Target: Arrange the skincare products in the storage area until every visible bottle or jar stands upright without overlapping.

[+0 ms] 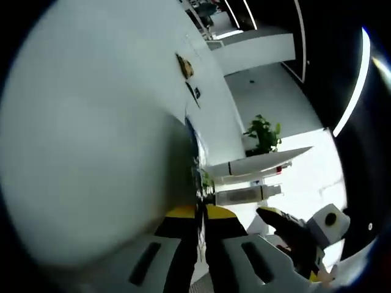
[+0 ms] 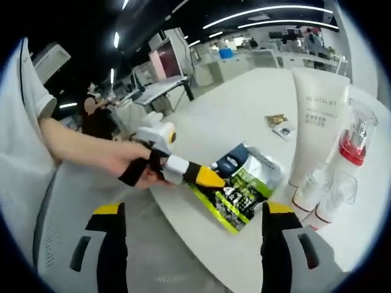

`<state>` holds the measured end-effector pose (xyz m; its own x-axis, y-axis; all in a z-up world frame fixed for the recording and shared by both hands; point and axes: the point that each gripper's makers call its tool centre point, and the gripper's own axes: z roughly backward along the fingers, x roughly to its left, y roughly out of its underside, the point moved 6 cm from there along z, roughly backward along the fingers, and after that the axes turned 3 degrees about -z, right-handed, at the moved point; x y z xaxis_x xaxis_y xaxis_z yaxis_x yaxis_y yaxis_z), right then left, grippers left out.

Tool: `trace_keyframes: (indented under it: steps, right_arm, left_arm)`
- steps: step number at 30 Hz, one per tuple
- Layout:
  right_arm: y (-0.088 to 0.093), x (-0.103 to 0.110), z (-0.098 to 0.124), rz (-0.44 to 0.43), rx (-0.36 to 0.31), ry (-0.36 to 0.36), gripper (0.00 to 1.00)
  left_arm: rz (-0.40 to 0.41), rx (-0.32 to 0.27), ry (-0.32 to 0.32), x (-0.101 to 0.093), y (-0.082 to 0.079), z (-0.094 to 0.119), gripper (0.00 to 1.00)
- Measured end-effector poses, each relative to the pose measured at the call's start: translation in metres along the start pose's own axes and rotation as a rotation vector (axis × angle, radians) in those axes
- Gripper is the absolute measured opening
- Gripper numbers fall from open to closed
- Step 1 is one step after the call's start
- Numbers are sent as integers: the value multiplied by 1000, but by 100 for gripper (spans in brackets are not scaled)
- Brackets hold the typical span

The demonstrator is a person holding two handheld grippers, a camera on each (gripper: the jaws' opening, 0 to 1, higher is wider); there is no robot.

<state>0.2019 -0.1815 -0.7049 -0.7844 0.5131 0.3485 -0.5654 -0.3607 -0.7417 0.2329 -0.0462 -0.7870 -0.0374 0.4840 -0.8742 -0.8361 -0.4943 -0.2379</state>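
Currently a sachet (image 2: 244, 183) at the table (image 2: 232, 116) edge is clamped by the left gripper (image 2: 211, 178). Right gripper (image 2: 192, 244) jaws are held apart. Tube (image 2: 314, 122), pump bottle (image 2: 356, 143), small bottles (image 2: 314, 192) stand upright, tightly grouped; open tabletop is seen beyond. Left gripper view is tilted: bottles (image 1: 256, 177) appear sideways.

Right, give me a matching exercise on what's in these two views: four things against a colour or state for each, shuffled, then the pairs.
Things:
1. white tube
2. foil pouch
3. red-collared pump bottle
4. left gripper

Descriptions:
A. lies flat at the table edge, green and black print
B. shut on the pouch
C. stands upright, tallest of the group
D. clear cap over its pump

Pairs: 1-C, 2-A, 3-D, 4-B
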Motion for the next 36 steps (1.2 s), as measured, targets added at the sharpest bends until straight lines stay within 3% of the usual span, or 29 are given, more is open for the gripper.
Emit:
trace_keyframes:
  steps: [9, 21, 36]
  right_arm:
    - [-6, 4, 17, -14, -25, 25, 92]
    - [3, -3, 39, -57, -18, 98, 95]
    - [11, -23, 53, -115, -22, 190, 99]
  left_arm:
    - [-32, 23, -43, 1, 3, -1, 0]
    - [-165, 79, -41, -13, 1, -7, 20]
    - [-356, 172, -93, -16, 0, -8, 35]
